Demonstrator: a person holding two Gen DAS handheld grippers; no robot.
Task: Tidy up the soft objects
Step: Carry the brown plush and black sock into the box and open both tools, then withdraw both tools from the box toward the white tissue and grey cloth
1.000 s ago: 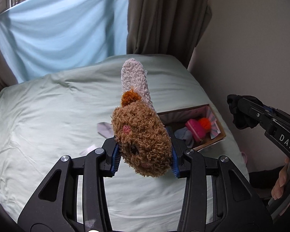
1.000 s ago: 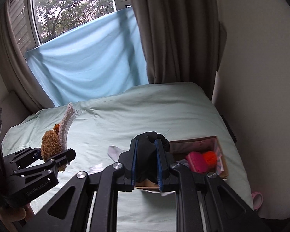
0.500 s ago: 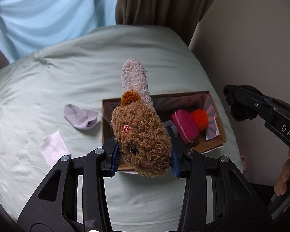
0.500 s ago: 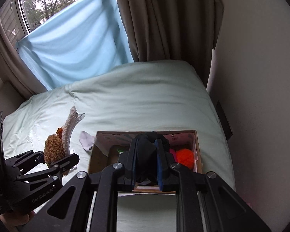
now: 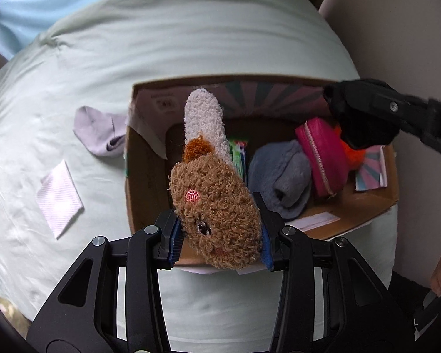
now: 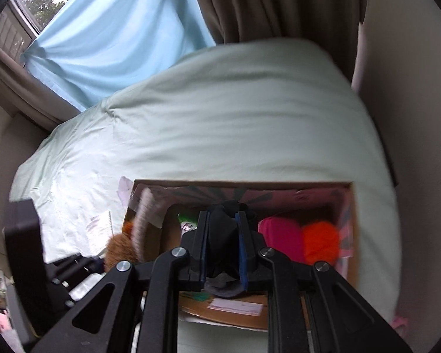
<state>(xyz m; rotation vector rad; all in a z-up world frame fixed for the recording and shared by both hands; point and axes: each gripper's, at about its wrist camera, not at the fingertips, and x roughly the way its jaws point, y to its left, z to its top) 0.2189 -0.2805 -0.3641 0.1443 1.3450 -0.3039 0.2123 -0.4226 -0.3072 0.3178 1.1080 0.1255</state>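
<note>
Cardboard box (image 5: 144, 182) sits open on the pale green bed (image 5: 191, 38), near its front right corner. Inside it lie a rolled grey-blue cloth (image 5: 279, 176), a pink zippered pouch (image 5: 323, 158) leaning against that cloth's right side, an orange pom-pom (image 6: 320, 242) just right of the pouch, and a green packet (image 5: 238, 154) toward the middle. The box's inner walls carry a pink and teal sunburst print.

The left tool (image 5: 219, 236) is pinching a brown curly plush toy (image 5: 217, 209) by its sides, its blue pads pressed into the fur. The toy has a pink cheek patch, a dark eye, an orange tuft and a long white terry ear (image 5: 204, 120) that points out over the left half of the box. The toy hangs above the box's near edge, not touching the contents.

The right tool (image 6: 222, 250) is clamped on a bunched black sock (image 6: 220, 235), held over the box interior above the middle of the box; in the left wrist view it hangs over the pouch and pom-pom at the right end.

Outside the box on the bedsheet, a crumpled lilac sock (image 5: 100, 132) lies just beside the left wall, and a folded pink-striped cloth (image 5: 58, 197) lies nearer the front, apart from both.
</note>
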